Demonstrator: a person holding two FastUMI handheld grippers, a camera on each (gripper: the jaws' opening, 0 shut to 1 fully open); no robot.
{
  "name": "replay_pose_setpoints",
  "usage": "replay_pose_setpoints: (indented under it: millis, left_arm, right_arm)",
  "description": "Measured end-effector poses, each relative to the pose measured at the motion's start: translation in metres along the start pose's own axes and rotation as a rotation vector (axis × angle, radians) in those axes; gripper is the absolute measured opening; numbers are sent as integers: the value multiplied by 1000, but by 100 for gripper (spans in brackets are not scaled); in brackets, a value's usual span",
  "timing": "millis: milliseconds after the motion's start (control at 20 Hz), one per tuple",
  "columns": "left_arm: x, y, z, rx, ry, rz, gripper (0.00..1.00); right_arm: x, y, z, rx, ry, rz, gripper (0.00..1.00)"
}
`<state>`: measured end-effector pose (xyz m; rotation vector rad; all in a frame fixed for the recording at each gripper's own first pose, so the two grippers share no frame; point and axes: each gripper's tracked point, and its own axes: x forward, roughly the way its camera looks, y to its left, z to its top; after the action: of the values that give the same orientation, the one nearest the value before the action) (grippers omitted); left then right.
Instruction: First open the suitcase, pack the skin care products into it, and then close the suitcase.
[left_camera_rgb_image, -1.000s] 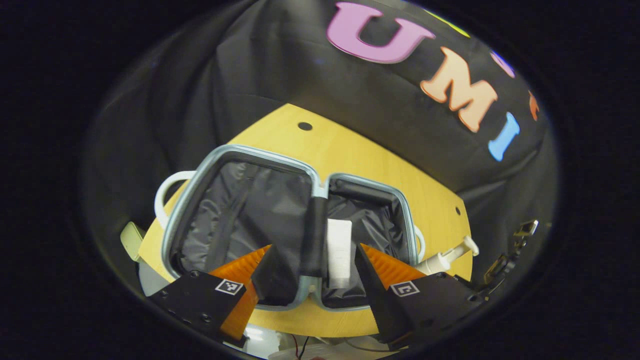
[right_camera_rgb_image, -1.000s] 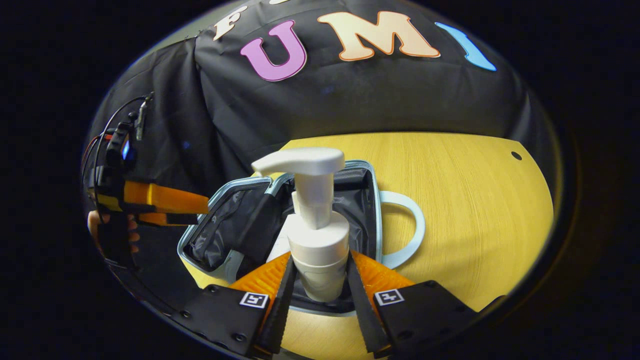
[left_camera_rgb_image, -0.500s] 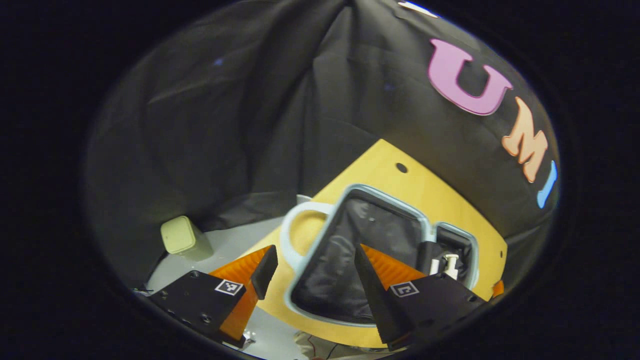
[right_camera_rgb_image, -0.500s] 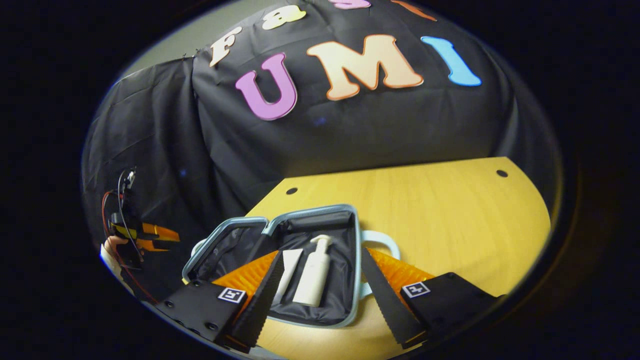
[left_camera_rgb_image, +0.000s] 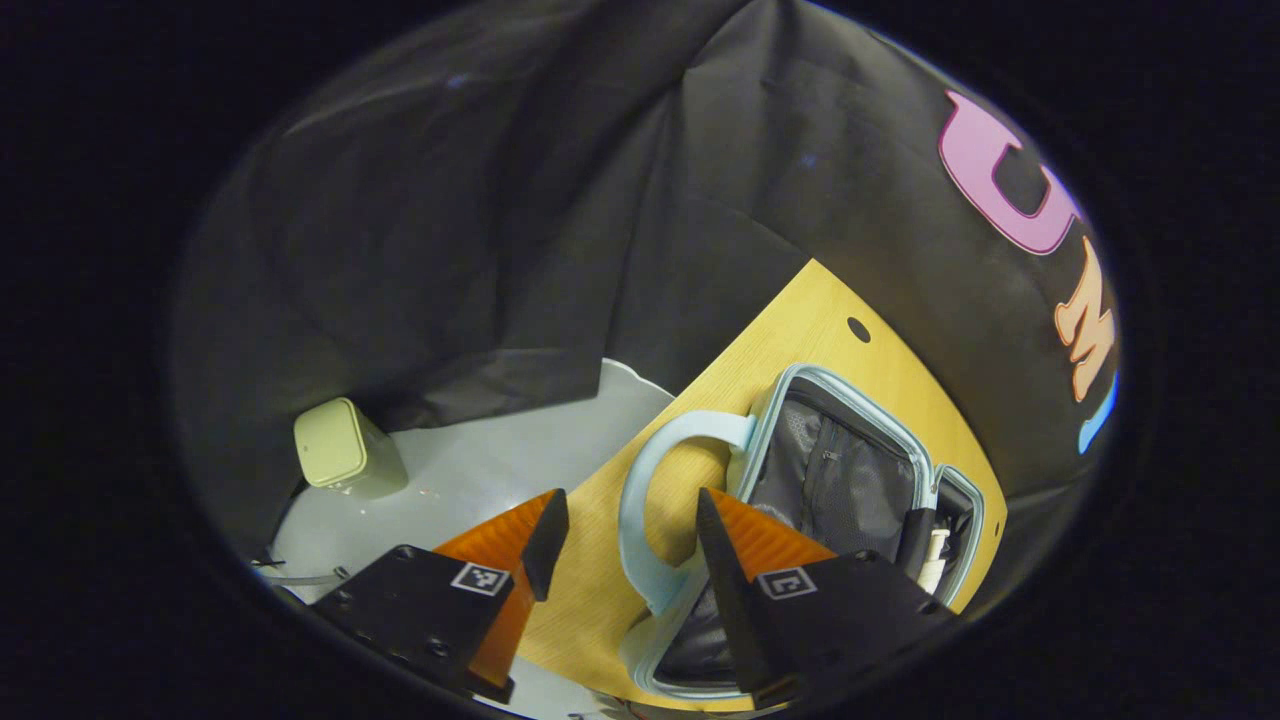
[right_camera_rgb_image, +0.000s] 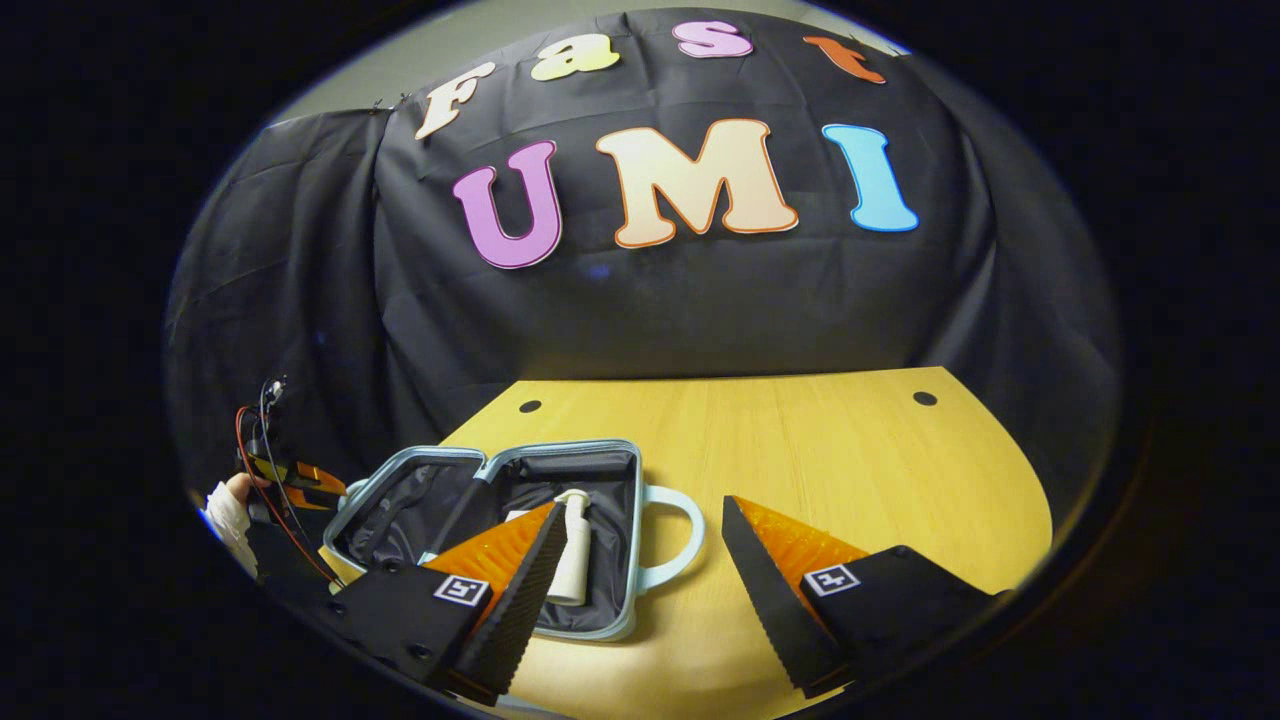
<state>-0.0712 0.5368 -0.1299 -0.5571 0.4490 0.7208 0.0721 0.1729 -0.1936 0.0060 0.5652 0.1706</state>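
Note:
The light-blue suitcase (right_camera_rgb_image: 556, 447) lies open on the wooden table (right_camera_rgb_image: 850, 470), showing its dark lining. A white pump bottle (right_camera_rgb_image: 573, 555) lies flat in its right half, beside a white tube (right_camera_rgb_image: 514, 517) partly hidden by my finger. My right gripper (right_camera_rgb_image: 640, 520) hangs open and empty, above and in front of the case near its right handle (right_camera_rgb_image: 683, 530). In the left gripper view the suitcase (left_camera_rgb_image: 850, 402) lies to the right with the pump bottle (left_camera_rgb_image: 935, 560) at its far end. My left gripper (left_camera_rgb_image: 630, 515) is open, its fingers on either side of the left handle (left_camera_rgb_image: 640, 490).
A pale green box (left_camera_rgb_image: 340, 450) stands on the grey floor (left_camera_rgb_image: 480, 470) left of the table. A person's hand (right_camera_rgb_image: 225, 505) holds the left gripper (right_camera_rgb_image: 295, 475) at the case's left end. The table's right half is bare wood with small holes (right_camera_rgb_image: 925, 398).
My right gripper let go of the pump bottle inside the suitcase and drew back, open. My left gripper swung from over the case's middle to its left handle.

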Motion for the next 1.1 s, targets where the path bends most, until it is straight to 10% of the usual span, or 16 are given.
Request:
replay_pose_setpoints:
  millis: [350,1100]
  left_arm:
    - [31,3,-15,-68,86,-70,13]
    - [-63,-66,35,38,-41,-186,1]
  right_arm:
    - [-16,3,2,-44,-19,-20,98]
    - [-37,-42,21,-50,-59,-72,98]
